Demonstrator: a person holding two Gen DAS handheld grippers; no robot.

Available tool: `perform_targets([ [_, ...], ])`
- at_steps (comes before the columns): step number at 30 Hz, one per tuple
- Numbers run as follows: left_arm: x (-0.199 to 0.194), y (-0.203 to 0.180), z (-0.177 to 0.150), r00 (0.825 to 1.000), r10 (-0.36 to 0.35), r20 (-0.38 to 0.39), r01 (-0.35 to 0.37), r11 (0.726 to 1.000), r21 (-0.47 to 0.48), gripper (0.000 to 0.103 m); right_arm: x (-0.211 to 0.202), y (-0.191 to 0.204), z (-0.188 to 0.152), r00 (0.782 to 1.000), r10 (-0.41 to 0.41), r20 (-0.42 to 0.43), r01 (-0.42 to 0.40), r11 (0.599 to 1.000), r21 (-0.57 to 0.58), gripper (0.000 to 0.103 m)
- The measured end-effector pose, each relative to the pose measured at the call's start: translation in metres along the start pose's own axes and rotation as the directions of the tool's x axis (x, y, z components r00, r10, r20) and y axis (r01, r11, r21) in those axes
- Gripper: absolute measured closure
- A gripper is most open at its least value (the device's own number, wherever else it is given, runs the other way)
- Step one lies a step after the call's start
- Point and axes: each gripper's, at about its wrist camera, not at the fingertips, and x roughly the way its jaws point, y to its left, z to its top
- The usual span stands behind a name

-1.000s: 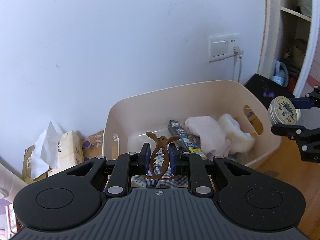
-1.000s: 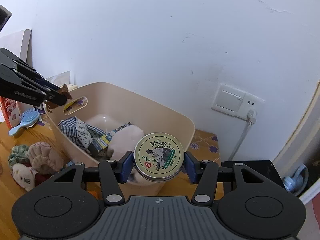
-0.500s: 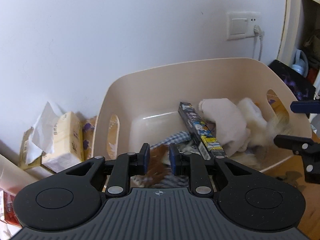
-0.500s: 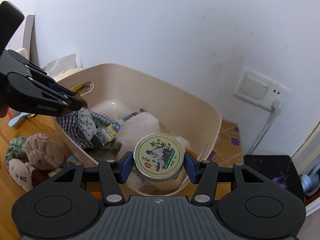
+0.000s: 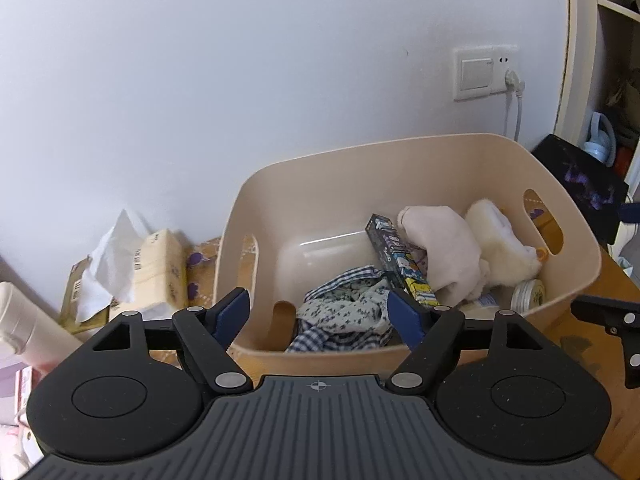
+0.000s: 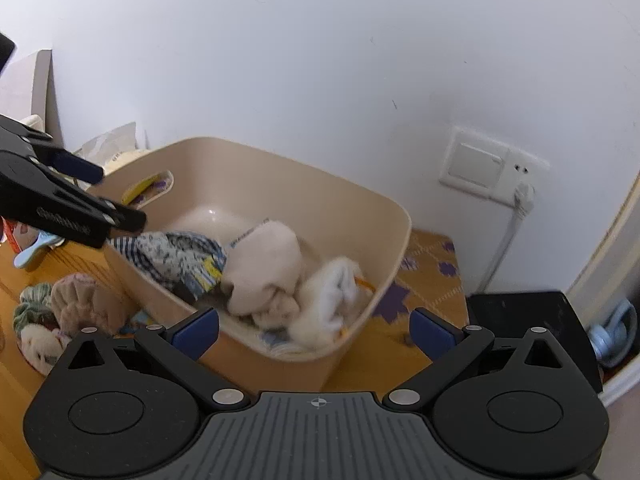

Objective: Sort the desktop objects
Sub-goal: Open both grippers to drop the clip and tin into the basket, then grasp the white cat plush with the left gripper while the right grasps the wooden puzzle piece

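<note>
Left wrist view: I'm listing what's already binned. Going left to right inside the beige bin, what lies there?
Checked cloth → printed box → pink plush → white plush → round tin.

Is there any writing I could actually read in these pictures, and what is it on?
No text reads clearly enough to quote.
Long printed box in the beige bin: lettering and cartoon print, too small.
Round tin: label blurred.
Tissue pack: dark characters, blurred.
Left gripper finger: embossed word, unreadable.
</note>
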Motion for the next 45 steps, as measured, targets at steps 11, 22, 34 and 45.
perform_targets([
  [11,-0.027,0.022,-0.035,0.999,0.009,-0.04,-0.01,1.0,-0.019,0.025,-0.027,0.004,-0.034,0.997,0.003,-0.082,-0.001,1.0,0.021,0.0],
  [22,-0.026,0.05,-0.081,0.985,-0.041,-0.166,0.029,0.997,-0.073,0.025,-0.034,0.014,-0.065,0.985,0.021,-0.174,-0.015,0.999,0.034,0.0],
  [34,-0.014,0.049,-0.122,0.949,-0.147,-0.279,0.148,0.989,-0.019,0.025,-0.02,0.024,-0.091,0.957,0.035,-0.289,-0.029,0.999,0.025,0.0],
  [45,-0.012,0.023,-0.139,0.96,-0.181,-0.215,0.214,0.966,0.143,0.025,0.002,0.027,-0.103,0.935,0.02,-0.355,-0.021,1.0,-0.001,0.0],
])
